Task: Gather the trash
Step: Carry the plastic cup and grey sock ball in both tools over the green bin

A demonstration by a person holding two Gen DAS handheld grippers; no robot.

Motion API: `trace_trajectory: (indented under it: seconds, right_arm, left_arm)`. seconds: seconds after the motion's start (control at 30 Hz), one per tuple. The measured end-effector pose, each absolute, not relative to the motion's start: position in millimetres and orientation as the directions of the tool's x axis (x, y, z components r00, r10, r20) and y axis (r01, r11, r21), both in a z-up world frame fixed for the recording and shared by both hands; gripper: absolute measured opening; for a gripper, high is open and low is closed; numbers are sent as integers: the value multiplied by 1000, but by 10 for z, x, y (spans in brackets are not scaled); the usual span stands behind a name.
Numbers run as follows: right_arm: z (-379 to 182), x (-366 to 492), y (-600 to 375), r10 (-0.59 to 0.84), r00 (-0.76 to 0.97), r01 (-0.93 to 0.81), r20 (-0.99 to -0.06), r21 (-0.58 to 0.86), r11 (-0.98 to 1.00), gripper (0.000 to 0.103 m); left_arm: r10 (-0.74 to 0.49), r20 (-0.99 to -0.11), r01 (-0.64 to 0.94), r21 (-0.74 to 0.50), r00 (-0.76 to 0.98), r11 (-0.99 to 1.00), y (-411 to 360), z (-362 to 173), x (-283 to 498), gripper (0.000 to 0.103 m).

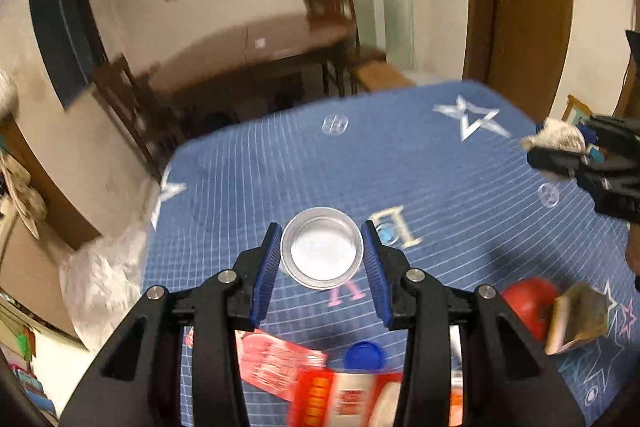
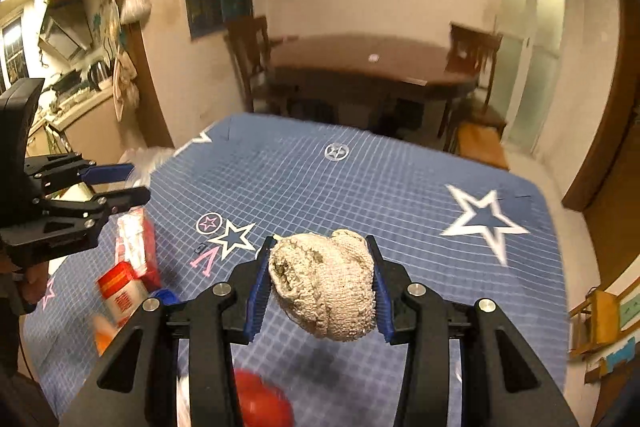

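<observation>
At the far left, beside the table, sits a white plastic bag [image 1: 106, 279]. It may be the trash bag, but I cannot tell for sure.

The left gripper [image 1: 322, 258] holds a clear plastic cup [image 1: 322, 247]. Its blue pads [image 1: 266, 269] press on both sides of the cup, up above the blue tablecloth [image 1: 400, 163].

Under it lie a red wrapper [image 1: 276, 359], a red and white box [image 1: 348, 401] and a blue bottle cap [image 1: 365, 355]. Next come a red round thing [image 1: 528, 301] and a brown card packet [image 1: 578, 319].

On the right, the right gripper [image 2: 320, 285] squeezes a balled-up grey cloth [image 2: 326, 287], lifted off the table.

Both grippers are full, so this looks like the carry step. Next, each should go to the bag and let go. The cup is thin, so a hard squeeze could crush it. More trash waits on the table.
</observation>
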State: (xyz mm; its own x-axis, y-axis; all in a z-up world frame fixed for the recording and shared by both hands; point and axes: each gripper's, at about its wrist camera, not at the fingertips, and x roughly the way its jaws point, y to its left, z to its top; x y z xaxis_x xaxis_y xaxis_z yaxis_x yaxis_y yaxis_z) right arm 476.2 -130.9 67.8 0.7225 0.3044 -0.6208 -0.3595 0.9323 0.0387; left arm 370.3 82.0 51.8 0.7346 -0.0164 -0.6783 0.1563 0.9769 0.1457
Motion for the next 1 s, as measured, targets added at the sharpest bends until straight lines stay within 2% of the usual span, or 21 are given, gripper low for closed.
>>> trace_trajectory:
  seconds: [0.23,0.57,1.0]
  right_arm:
    - [780,3604,-1806,216,823,-261,-525,-13,965,44]
    - [776,2010,-2571,44,902,-68,-430,-42,997,45]
    - [751,764,-3497,-148,915,147,-375,-30,989,45]
  left_arm:
    - [-119,-607,247,133,786,960,-67,590,3174,39]
    - [-251,-583,357,71,772,931,-992,371,2658,39]
    - [-434,-515,514,15,739,858,-2070,354,2174,39]
